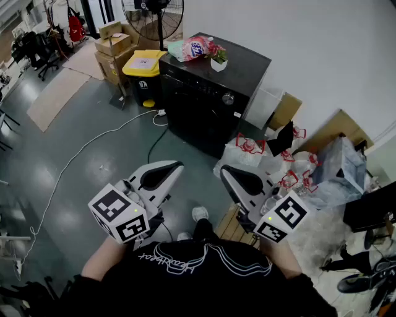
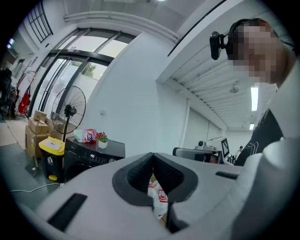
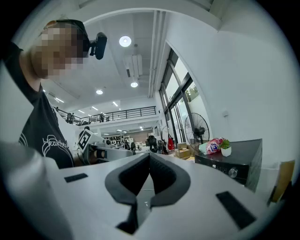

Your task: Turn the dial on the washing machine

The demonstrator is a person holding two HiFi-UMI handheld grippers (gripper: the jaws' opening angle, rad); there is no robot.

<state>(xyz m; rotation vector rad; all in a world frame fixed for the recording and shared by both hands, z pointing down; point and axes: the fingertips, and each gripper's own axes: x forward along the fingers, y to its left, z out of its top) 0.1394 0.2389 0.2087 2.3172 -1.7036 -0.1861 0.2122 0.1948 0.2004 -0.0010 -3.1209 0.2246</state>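
The black washing machine [image 1: 207, 93] stands against the white wall, a few steps ahead of me. Its round silver dial [image 1: 228, 98] sits on the front panel near the right end. The dial also shows small in the left gripper view [image 2: 111, 159] and in the right gripper view [image 3: 233, 172]. I hold both grippers low in front of my body, far short of the machine. My left gripper [image 1: 177, 165] [image 2: 152, 154] has its jaws together with nothing in them. My right gripper [image 1: 225, 170] [image 3: 149, 154] is shut and empty too.
A pink detergent bag [image 1: 195, 48] and a small potted plant [image 1: 218, 60] rest on the machine's top. A yellow-lidded bin [image 1: 143, 65], cardboard boxes [image 1: 111, 46] and a standing fan [image 1: 154, 12] are to its left. Plastic bags [image 1: 250, 148] pile at its right. A white cable [image 1: 93, 142] crosses the floor.
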